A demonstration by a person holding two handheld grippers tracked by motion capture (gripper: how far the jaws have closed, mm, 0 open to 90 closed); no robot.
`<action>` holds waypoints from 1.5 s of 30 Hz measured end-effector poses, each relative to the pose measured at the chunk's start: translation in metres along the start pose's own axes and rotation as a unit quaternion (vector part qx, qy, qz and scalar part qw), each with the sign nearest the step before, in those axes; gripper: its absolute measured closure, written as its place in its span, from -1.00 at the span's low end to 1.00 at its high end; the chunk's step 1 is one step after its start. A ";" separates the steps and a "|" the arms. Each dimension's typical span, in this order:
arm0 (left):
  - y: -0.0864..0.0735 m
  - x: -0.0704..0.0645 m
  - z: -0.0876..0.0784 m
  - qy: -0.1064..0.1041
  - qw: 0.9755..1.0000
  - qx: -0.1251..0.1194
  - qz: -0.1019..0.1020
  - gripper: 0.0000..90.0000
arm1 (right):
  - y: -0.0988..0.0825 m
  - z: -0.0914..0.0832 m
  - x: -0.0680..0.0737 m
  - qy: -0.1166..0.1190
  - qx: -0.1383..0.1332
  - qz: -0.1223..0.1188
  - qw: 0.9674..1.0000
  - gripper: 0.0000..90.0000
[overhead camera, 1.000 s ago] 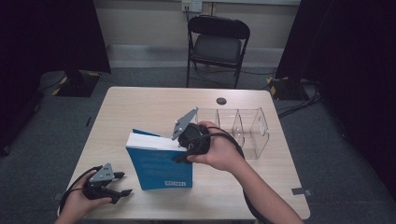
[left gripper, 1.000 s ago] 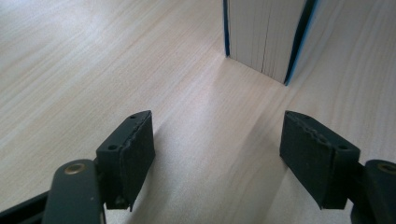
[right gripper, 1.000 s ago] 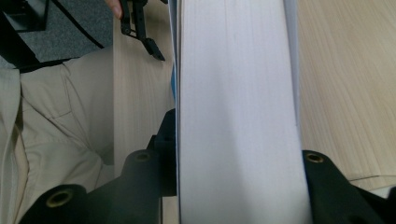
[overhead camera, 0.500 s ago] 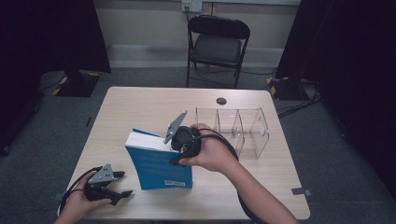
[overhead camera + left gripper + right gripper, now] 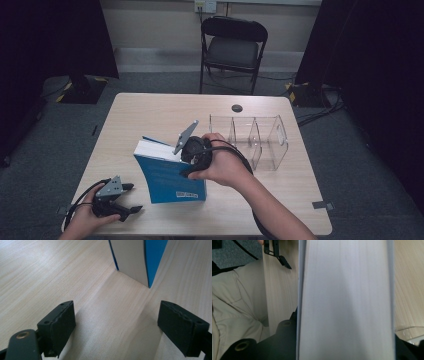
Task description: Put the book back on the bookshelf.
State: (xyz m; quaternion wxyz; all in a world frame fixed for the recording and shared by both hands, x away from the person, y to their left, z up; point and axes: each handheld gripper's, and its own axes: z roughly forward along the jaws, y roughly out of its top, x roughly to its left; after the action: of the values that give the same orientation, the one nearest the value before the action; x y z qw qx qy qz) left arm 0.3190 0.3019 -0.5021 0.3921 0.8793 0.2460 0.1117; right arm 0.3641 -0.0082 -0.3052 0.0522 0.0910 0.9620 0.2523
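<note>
A thick blue book [image 5: 167, 180] stands upright on the wooden table [image 5: 150, 115], its white page block up. My right gripper [image 5: 189, 161] is shut on its upper right part; in the right gripper view the page edge [image 5: 344, 302] lies between the two jaws. My left gripper [image 5: 135, 197] rests low at the table's front left corner, a short way left of the book. Its jaws have just been opening and stand wide apart, with bare table between the pads [image 5: 62, 320]. The book's lower corner [image 5: 132, 262] stands just ahead of it.
A clear plastic divider rack [image 5: 255, 140] stands right of the book, close to my right hand. A small black disc [image 5: 237, 108] lies near the far edge. A folding chair [image 5: 232, 50] stands behind the table.
My right gripper has shifted a little to the left with the top of the book. The left hand has stayed where it was.
</note>
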 end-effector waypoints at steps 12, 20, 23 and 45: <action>0.000 0.000 0.000 -0.001 1.000 0.000 -0.002 -0.68 | 0.003 0.001 0.003 -0.007 0.008 0.013 1.000 0.36; 0.001 0.000 -0.001 0.001 1.000 0.006 0.000 -0.68 | 0.002 -0.002 0.008 -0.009 0.003 0.044 0.999 0.37; 0.001 0.000 -0.001 0.002 1.000 0.008 0.000 -0.68 | 0.002 -0.006 0.010 -0.003 0.002 0.041 0.999 0.38; 0.000 -0.001 -0.001 0.001 1.000 0.003 -0.008 -0.68 | -0.008 -0.059 0.010 -0.047 0.010 0.064 0.997 0.38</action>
State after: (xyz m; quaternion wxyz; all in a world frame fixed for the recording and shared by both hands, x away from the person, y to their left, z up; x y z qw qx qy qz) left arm 0.3176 0.3014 -0.5017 0.3903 0.8785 0.2533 0.1084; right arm 0.3449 -0.0407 -0.2584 0.0804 0.1651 0.9530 0.2408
